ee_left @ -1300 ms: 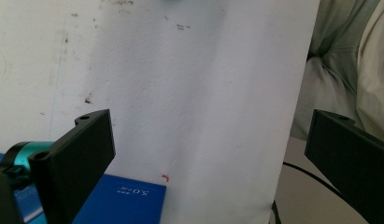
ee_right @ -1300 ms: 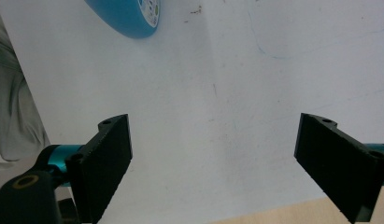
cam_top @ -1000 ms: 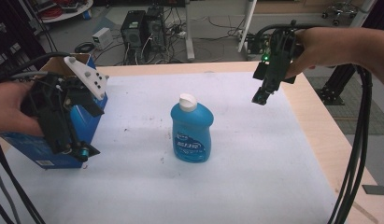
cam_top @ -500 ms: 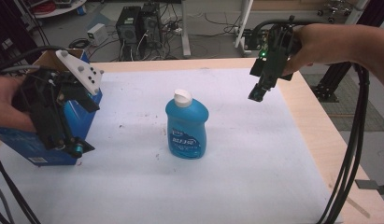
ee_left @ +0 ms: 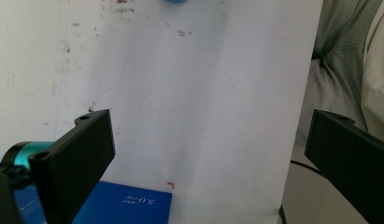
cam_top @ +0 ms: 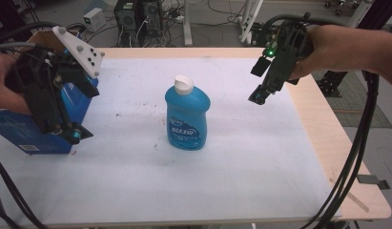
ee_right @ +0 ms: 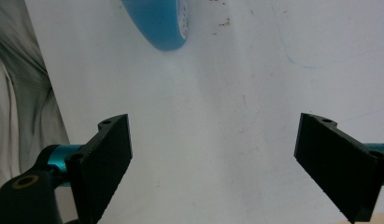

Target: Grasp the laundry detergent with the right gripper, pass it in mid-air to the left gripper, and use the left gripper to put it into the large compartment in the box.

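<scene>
Both claws are black: the left claw [cam_top: 72, 136] carries a white three-cornered plate [cam_top: 79, 50] with dark screws and teal fittings; the right claw [cam_top: 258, 97] shows a green light [cam_top: 269, 49] and trails thick black cables [cam_top: 360, 138].

Count on the bench [cam_top: 260, 181]: one blue bottle [cam_top: 187, 119] with a white cap, standing upright, and one blue box [cam_top: 22, 133] at the left edge. Two hand-held grippers are present, a left gripper [cam_top: 65, 131] and a right gripper [cam_top: 260, 95], each with two black jaws. One white sheet [cam_top: 136, 191] covers the bench top.
</scene>
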